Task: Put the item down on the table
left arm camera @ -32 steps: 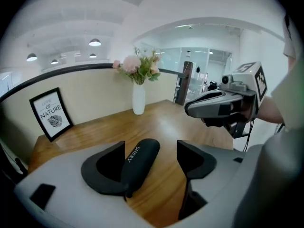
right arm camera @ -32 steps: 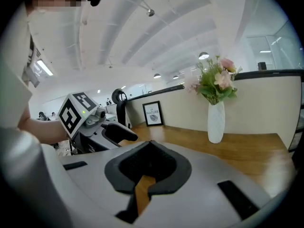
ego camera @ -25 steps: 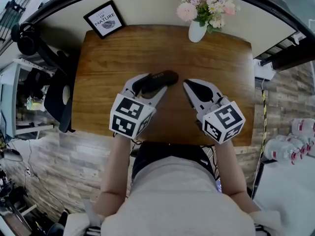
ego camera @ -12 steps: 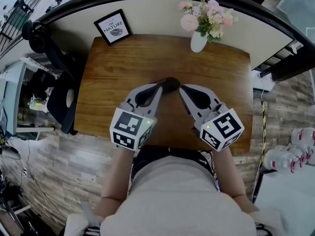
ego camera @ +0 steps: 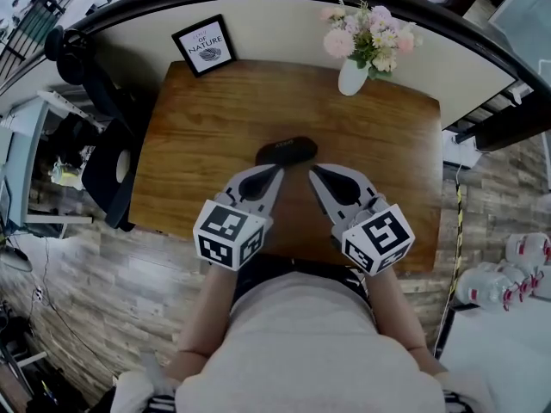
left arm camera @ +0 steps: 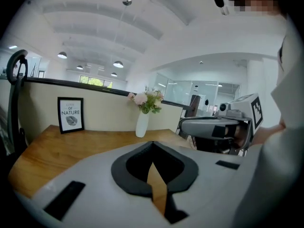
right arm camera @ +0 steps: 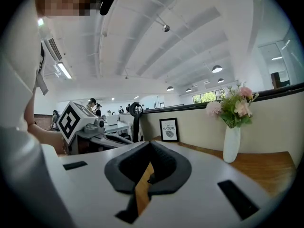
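Left gripper [ego camera: 278, 171] clenched, empty: grey plastic jaws with black rubbery pads meet at the tip, leaving a teardrop-shaped gap behind with only table grain showing through it in the left gripper view [left arm camera: 152, 143]. Right gripper [ego camera: 312, 170] same build, also closed on nothing, tips together in its own view [right arm camera: 149, 142]. Each carries a white cube with black square markers, left cube [ego camera: 228, 235], right cube [ego camera: 377, 237].

Black oblong item [ego camera: 286, 151], rounded ends, matte, lies flat on the wooden table [ego camera: 198, 136], near its middle, just ahead of both gripper tips and between their lines; no pad on it. Neither gripper view shows it.

Table top is brown, glossy, visible grain, rounded corners. At the far edge: white smooth vase [ego camera: 351, 76] with pink and pale flowers, right side; black-framed print [ego camera: 205, 45] with white face, left corner, leaning on the cream wall. Floor looks like grey-brown planks.
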